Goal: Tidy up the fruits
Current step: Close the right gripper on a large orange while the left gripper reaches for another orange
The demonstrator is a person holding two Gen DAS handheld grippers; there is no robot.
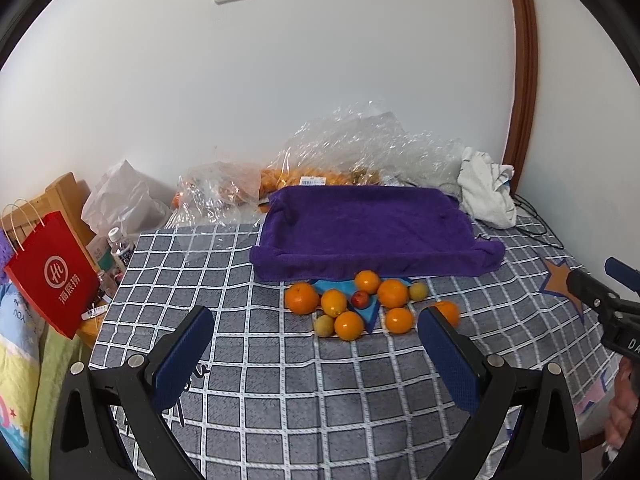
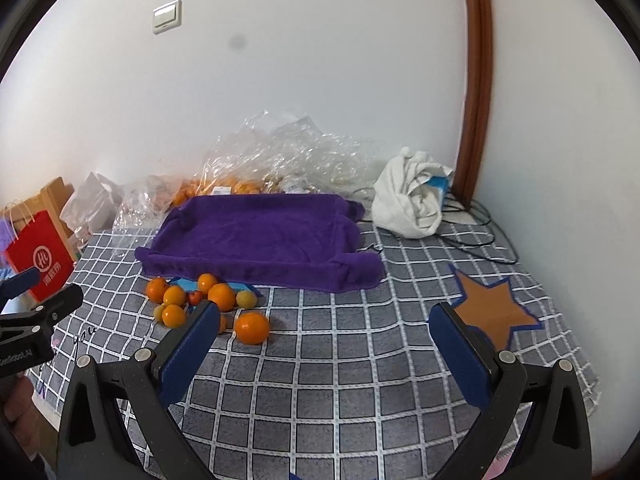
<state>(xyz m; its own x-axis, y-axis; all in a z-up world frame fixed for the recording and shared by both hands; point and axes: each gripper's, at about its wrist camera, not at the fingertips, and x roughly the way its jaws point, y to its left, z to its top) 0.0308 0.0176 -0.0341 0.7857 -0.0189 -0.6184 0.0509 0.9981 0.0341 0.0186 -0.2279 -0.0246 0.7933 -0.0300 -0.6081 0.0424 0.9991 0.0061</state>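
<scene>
Left gripper [image 1: 316, 320], right gripper [image 2: 324, 316] spread wide, empty.

A bed [image 1: 280, 392] with a grey checked cover carries everything here. A tray draped in purple cloth [image 1: 368, 232] sits toward the wall. Just in front of it lies a cluster of oranges [image 1: 348, 308] with a few small greenish fruits and one red fruit, some resting on a blue mat [image 1: 370, 314]. Crumpled clear plastic bags [image 1: 320, 152] lie behind the tray, and a bundled white cloth [image 2: 408, 204] lies at the far right corner, with black cables [image 2: 480, 236] beside it.
</scene>
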